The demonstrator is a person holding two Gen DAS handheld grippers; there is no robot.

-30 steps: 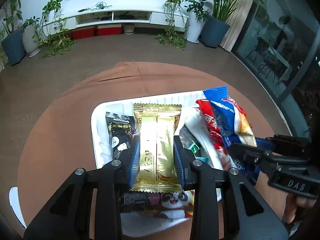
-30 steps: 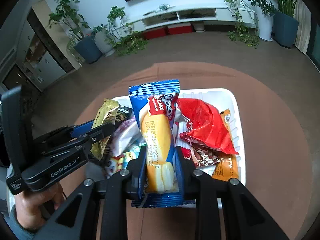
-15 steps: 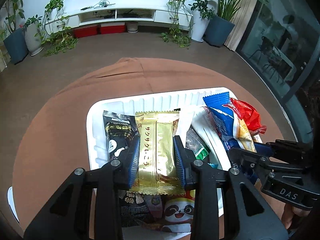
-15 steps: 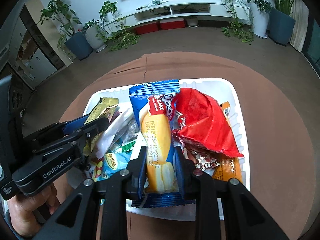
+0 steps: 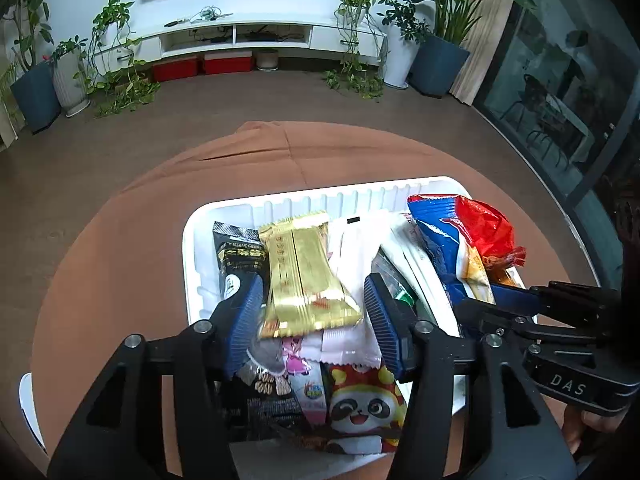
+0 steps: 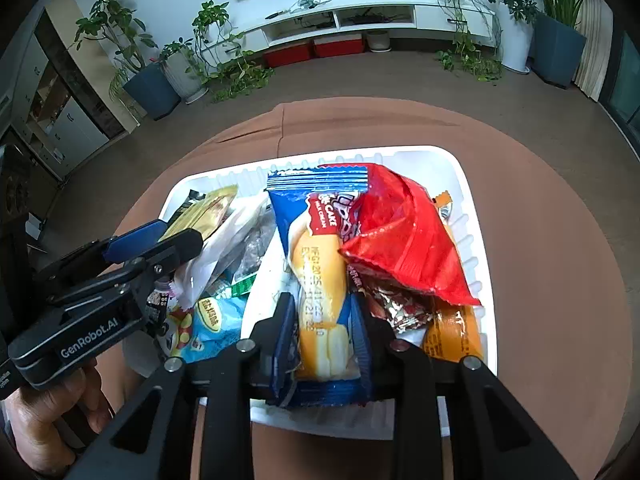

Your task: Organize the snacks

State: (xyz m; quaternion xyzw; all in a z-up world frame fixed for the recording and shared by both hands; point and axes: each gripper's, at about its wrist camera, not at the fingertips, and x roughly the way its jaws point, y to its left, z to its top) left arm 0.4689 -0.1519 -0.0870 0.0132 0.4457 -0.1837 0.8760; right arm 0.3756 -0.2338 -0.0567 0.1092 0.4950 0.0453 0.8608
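Observation:
A white tray [image 5: 320,200] on the round table holds a pile of snack packets. My left gripper [image 5: 314,292] hovers over the tray's left half with its jaws opening. A gold packet [image 5: 304,276] lies loose and tilted between them, clear of the right pad. My right gripper [image 6: 324,320] still pinches a blue cake packet [image 6: 320,264] at its near end while its jaws begin opening. That packet rests in the tray against a red bag [image 6: 400,240]. Each gripper shows in the other's view: the right gripper [image 5: 492,300] and the left gripper [image 6: 178,234].
A black packet [image 5: 236,256], a white packet [image 5: 352,248] and a panda packet [image 5: 360,408] surround the gold one. An orange packet [image 6: 452,332] lies under the red bag. A brown cloth [image 5: 120,260] covers the table. A hand [image 6: 36,408] holds the left gripper.
The left jaws have spread off the gold packet, which now lies tilted on the pile. Both grippers have come lower over the tray. The blue cake packet now rests against the red bag.

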